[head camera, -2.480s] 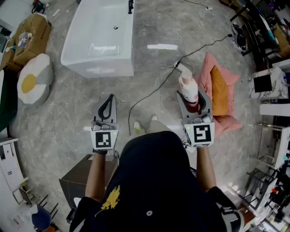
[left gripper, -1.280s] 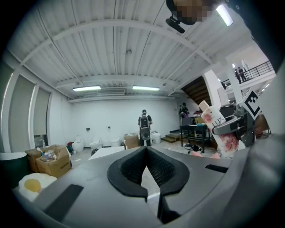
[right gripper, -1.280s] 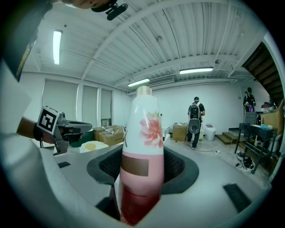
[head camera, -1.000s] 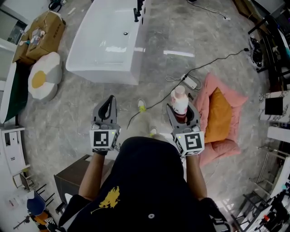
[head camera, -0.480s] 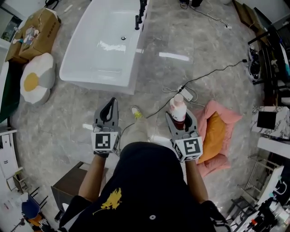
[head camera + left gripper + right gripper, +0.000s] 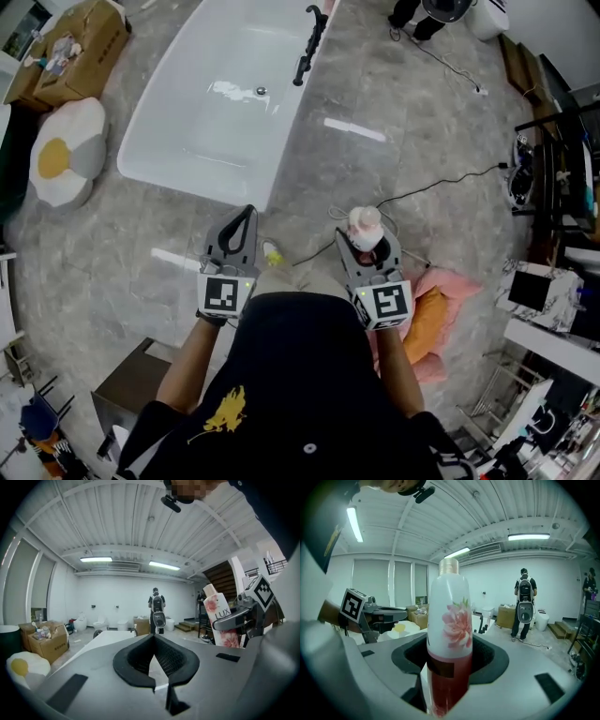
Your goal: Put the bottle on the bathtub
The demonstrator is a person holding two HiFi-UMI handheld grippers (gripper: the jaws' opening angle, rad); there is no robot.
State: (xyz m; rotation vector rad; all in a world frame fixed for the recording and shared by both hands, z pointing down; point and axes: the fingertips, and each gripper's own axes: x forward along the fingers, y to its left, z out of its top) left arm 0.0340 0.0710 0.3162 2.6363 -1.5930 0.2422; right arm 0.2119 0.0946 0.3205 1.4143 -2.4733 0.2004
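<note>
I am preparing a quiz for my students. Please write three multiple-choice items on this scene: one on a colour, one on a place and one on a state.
1. What colour is the faucet on the bathtub?
A black
B gold
C white

2. Where is the bottle?
A inside the bathtub
B on the bathtub's rim
C between the jaws of the right gripper

3. How do the jaws of the left gripper stand?
A wide apart
B together, with nothing between them
C closed on the bottle

Answers:
1 A: the faucet is dark against the white tub.
2 C: the right gripper view shows the jaws pressing the bottle's red lower part.
3 B: the left gripper view shows the tips meeting on nothing.
</note>
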